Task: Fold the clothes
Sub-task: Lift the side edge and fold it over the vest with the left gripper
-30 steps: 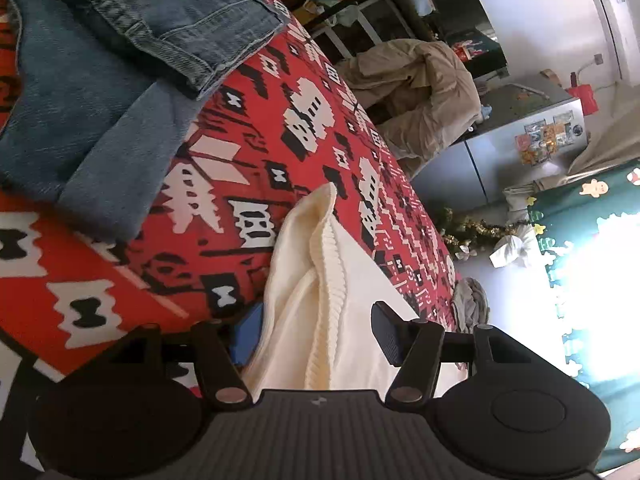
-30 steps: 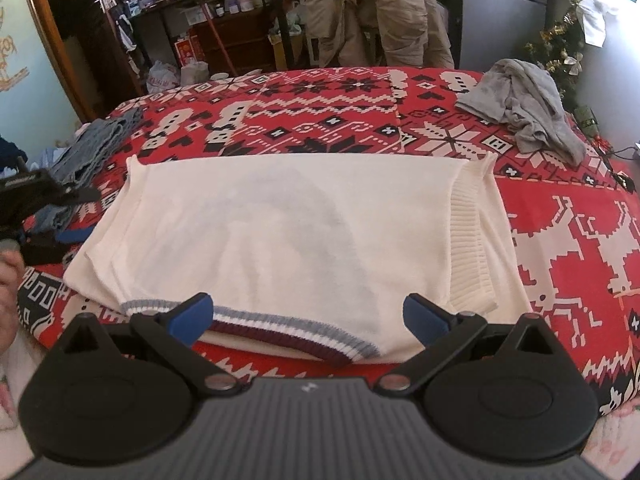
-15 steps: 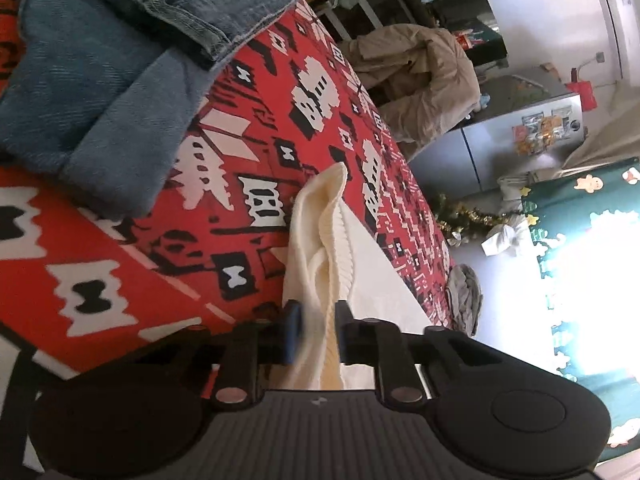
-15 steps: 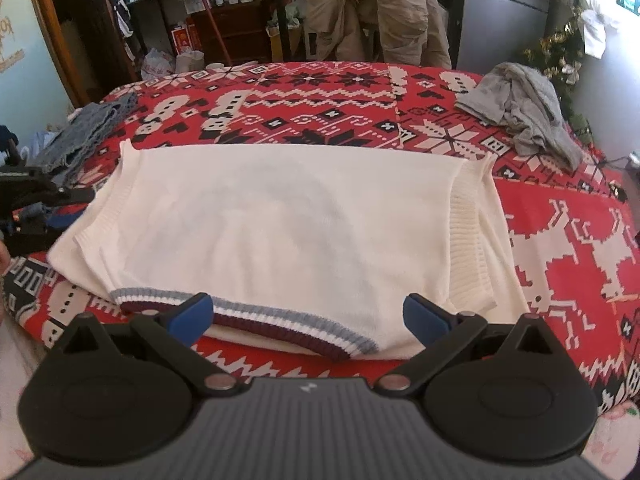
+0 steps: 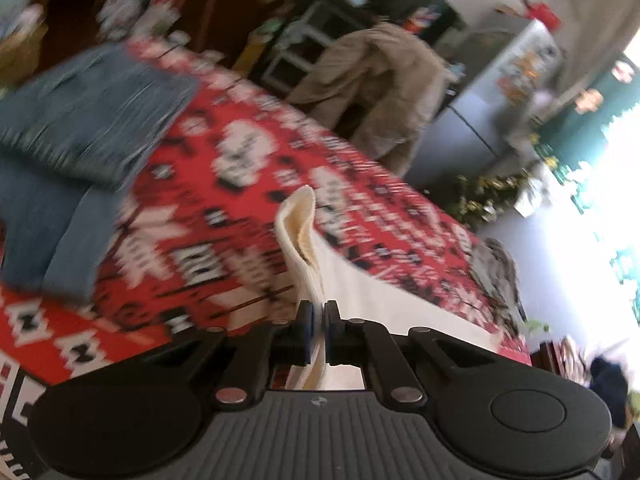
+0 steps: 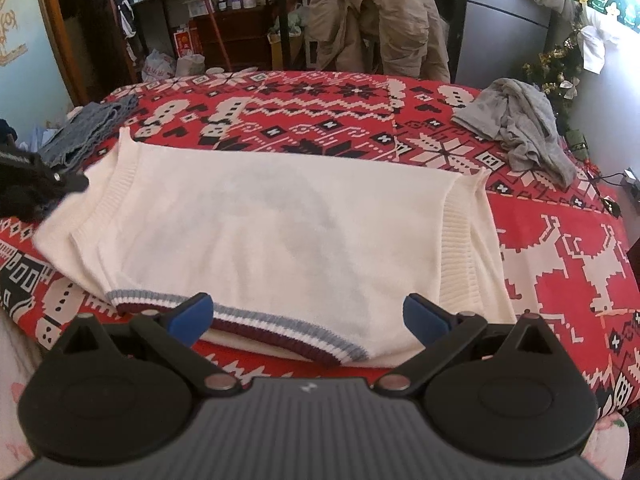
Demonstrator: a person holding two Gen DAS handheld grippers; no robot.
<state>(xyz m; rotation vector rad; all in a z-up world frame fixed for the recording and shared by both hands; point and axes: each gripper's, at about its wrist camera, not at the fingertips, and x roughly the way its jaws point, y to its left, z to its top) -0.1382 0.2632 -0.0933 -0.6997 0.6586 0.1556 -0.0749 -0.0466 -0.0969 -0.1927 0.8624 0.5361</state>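
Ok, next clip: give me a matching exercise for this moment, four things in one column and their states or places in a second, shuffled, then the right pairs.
Things:
1. left gripper
2. right gripper
3. crumpled grey garment
4. folded blue denim jeans

States or places:
A. open, hovering at the striped hem of the cream knit sweater
B. lying bunched at the far right of the red patterned bedspread
C. shut on the cream knit sweater's ribbed edge
D. stacked at the far left of the bedspread

Pairs: 1-C, 2-A, 3-B, 4-D
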